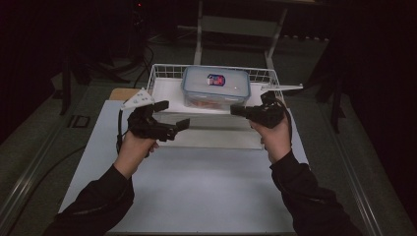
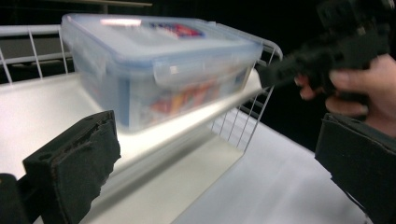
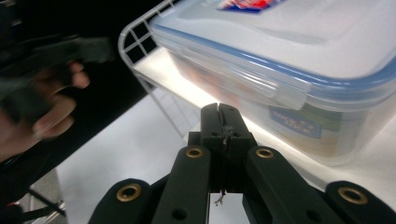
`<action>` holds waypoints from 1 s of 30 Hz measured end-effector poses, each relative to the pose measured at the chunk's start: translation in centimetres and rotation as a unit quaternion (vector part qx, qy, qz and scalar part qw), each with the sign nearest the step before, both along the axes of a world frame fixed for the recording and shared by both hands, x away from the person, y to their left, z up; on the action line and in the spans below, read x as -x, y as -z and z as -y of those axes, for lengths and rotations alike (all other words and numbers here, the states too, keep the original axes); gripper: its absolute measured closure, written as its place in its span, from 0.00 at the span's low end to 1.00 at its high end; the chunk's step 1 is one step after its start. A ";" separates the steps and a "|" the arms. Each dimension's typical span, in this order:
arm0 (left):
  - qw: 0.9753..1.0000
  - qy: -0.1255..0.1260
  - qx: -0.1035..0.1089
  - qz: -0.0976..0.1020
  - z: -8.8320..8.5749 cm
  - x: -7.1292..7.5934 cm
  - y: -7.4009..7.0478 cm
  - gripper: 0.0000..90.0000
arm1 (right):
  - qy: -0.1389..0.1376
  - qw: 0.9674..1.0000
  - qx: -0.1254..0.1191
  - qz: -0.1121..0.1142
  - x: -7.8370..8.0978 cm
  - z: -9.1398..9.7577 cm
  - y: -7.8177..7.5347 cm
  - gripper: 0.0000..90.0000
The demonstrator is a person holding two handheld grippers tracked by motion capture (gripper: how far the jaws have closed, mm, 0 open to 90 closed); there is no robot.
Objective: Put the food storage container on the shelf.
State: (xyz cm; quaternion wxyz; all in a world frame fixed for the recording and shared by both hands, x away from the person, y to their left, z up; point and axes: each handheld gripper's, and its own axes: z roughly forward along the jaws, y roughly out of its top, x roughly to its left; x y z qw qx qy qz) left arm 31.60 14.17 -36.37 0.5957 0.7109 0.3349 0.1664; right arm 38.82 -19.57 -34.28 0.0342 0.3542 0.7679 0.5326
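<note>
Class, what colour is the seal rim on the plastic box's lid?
Blue rim, clearest in the right gripper view.

No wording can be read anywhere. The clear plastic container (image 1: 215,87) carries a red and blue sticker (image 1: 216,79) in the middle of its lid, but its print is too small and blurred to make out. In the right gripper view, a blue label (image 3: 299,124) shows on the container's side wall, with pale lettering too smeared to read. In the left gripper view, red and orange packaging (image 2: 187,97) shows through the wall, with no legible print.
</note>
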 end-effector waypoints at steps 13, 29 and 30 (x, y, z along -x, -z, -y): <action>1.000 0.007 -0.008 0.000 0.0 1.0 2.2 0.00 | 0.039 0.999 -0.006 -0.004 -2.4 -0.1 0.2 1.00; 0.999 0.043 -0.008 0.032 0.5 2.4 2.2 0.00 | -0.018 0.999 -0.021 0.038 2.2 -0.9 1.2 0.30; 0.998 0.048 -0.007 0.030 0.7 2.5 2.2 0.00 | -0.027 0.999 -0.022 0.040 2.5 -0.9 1.4 0.25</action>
